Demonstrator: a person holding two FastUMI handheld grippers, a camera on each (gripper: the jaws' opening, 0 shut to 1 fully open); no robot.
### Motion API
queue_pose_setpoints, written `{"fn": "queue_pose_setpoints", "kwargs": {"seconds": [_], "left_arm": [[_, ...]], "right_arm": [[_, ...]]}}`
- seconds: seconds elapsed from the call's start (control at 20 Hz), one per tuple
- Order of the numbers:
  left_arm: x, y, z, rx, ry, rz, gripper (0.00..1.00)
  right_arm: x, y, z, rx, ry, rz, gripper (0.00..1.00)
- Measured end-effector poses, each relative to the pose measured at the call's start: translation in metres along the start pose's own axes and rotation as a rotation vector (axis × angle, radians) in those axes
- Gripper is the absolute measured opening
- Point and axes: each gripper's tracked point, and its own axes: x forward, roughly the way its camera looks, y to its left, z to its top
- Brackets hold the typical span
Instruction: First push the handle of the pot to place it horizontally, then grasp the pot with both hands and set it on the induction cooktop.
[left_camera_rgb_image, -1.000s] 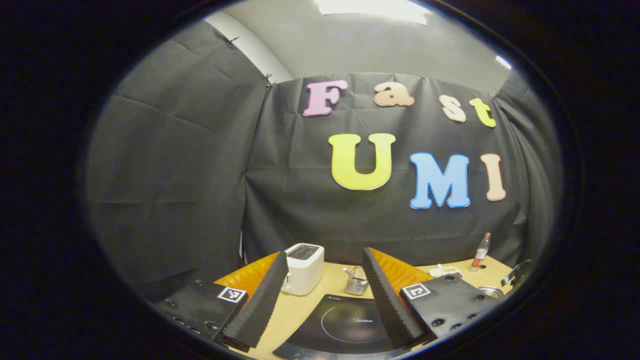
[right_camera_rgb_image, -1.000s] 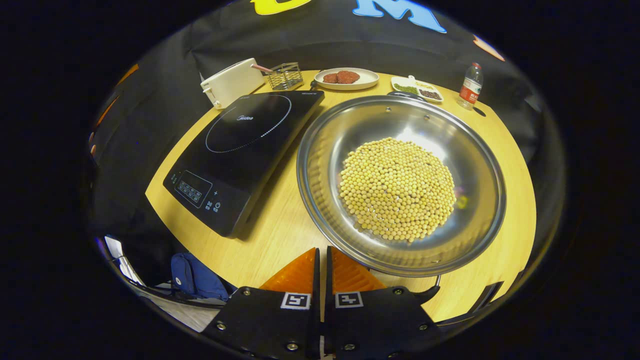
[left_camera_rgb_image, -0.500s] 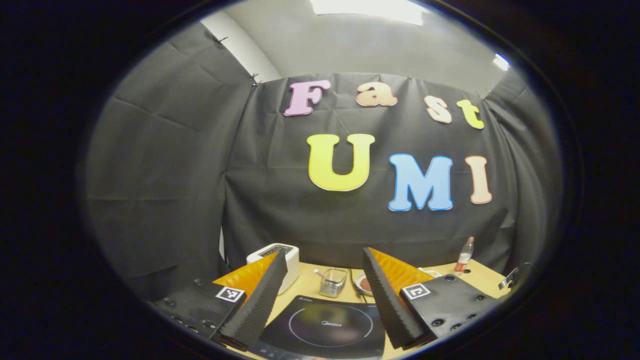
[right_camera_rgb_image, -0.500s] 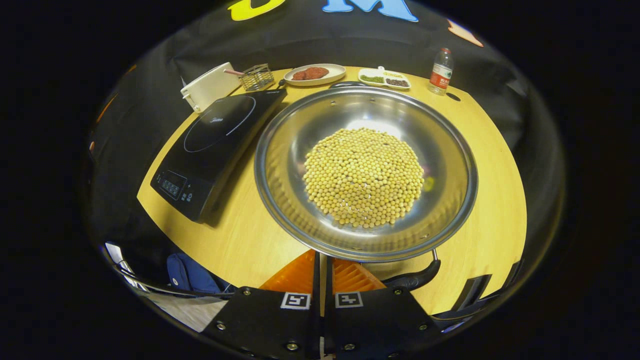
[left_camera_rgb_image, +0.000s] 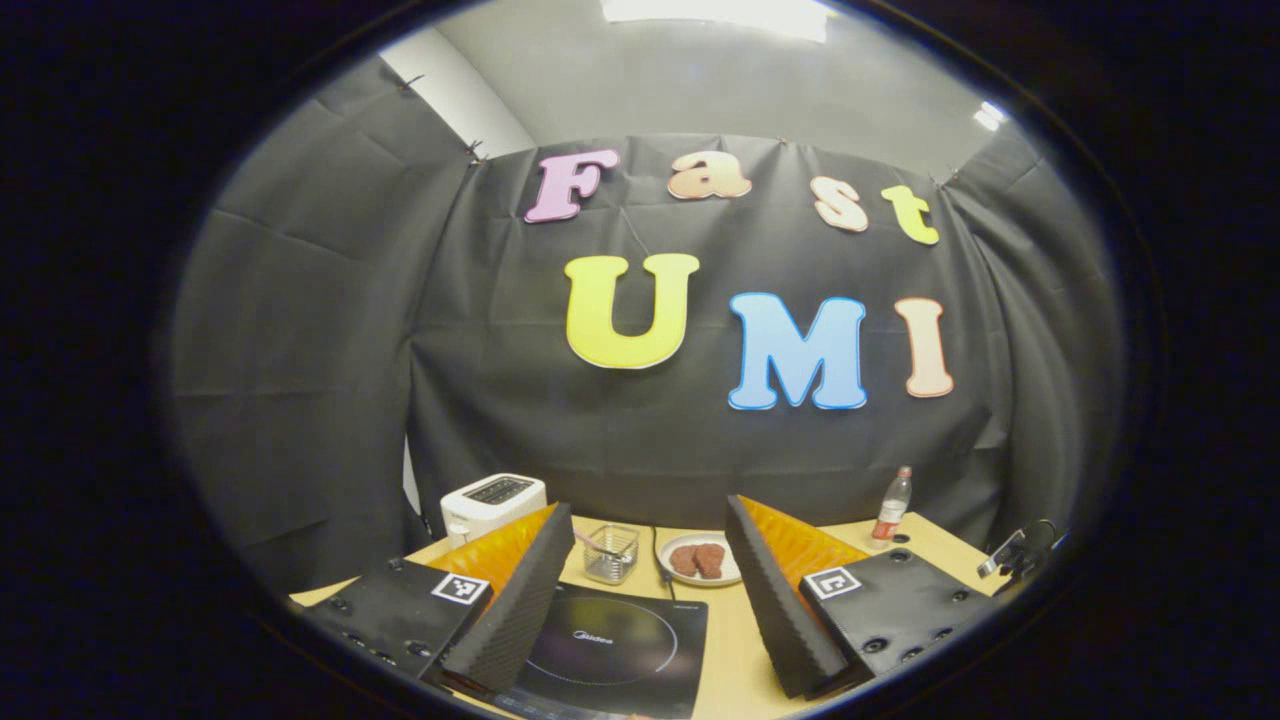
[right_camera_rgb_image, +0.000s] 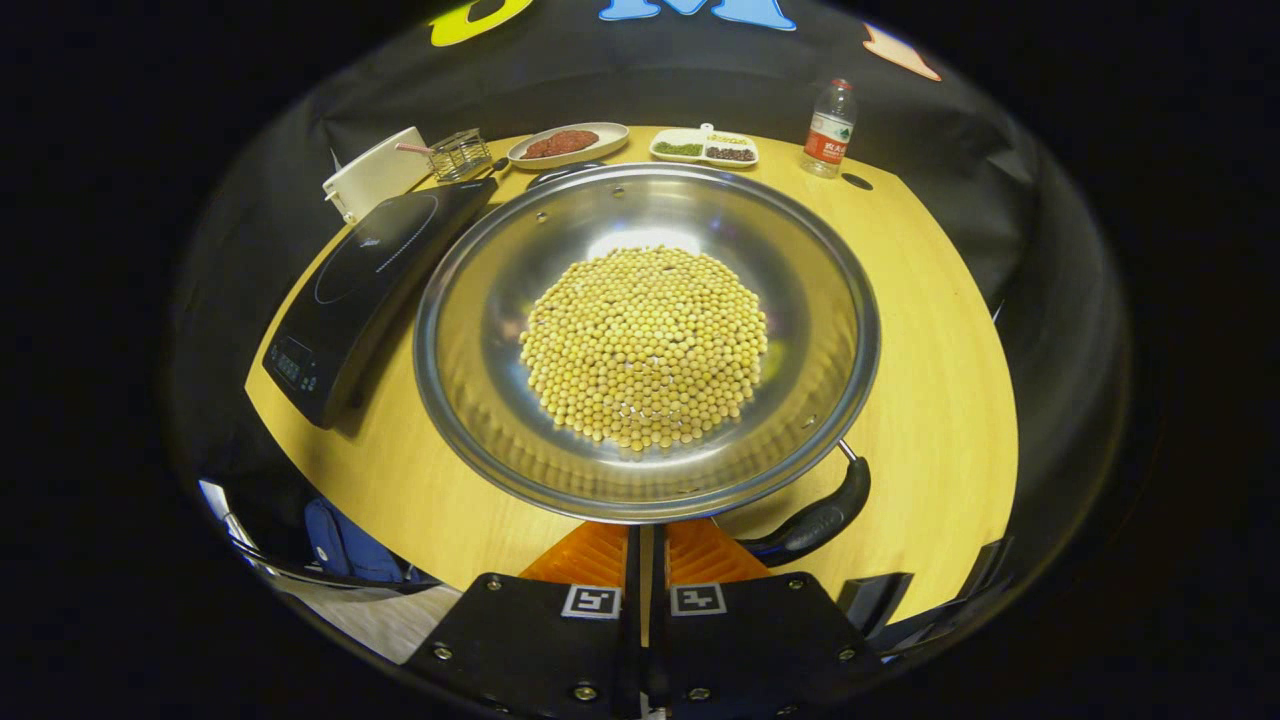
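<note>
Two grippers work over the wooden table (right_camera_rgb_image: 930, 330): just ahead of the right gripper (right_camera_rgb_image: 645, 535), fingers together near its rim, sits the bean-filled pot (right_camera_rgb_image: 645, 335) with its handle (right_camera_rgb_image: 815, 520) beside them, while the left gripper (left_camera_rgb_image: 640, 590), fingers apart, hovers above the induction cooktop (left_camera_rgb_image: 610, 650).

Silver pot (right_camera_rgb_image: 480, 330) with yellow beans (right_camera_rgb_image: 645, 345), black handle (right_camera_rgb_image: 815, 520), black cooktop (right_camera_rgb_image: 370, 275), tan table (right_camera_rgb_image: 940, 360)
</note>
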Motion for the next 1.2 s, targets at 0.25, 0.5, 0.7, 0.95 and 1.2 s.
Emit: {"fn": "queue_pose_setpoints", "kwargs": {"seconds": [0.25, 0.5, 0.7, 0.95, 1.2], "left_arm": [[0.002, -0.023, -0.001, 0.014, 0.007, 0.005, 1.0], [0.004, -0.027, -0.002, 0.041, 0.017, 0.031, 0.98], [0.006, -0.03, -0.005, 0.047, 0.029, 0.046, 0.98], [0.001, -0.04, -0.005, 0.06, 0.035, 0.057, 0.98], [-0.01, -0.053, -0.009, 0.077, 0.043, 0.079, 0.98]], "right_arm": [[0.008, -0.026, 0.013, -0.047, -0.029, -0.042, 0.04], [0.022, -0.059, 0.035, -0.023, -0.065, -0.1, 0.04], [0.03, -0.076, 0.059, -0.017, -0.107, -0.131, 0.04], [0.038, -0.096, 0.077, 0.02, -0.144, -0.149, 0.04], [0.044, -0.112, 0.095, 0.087, -0.176, -0.132, 0.04]]}}
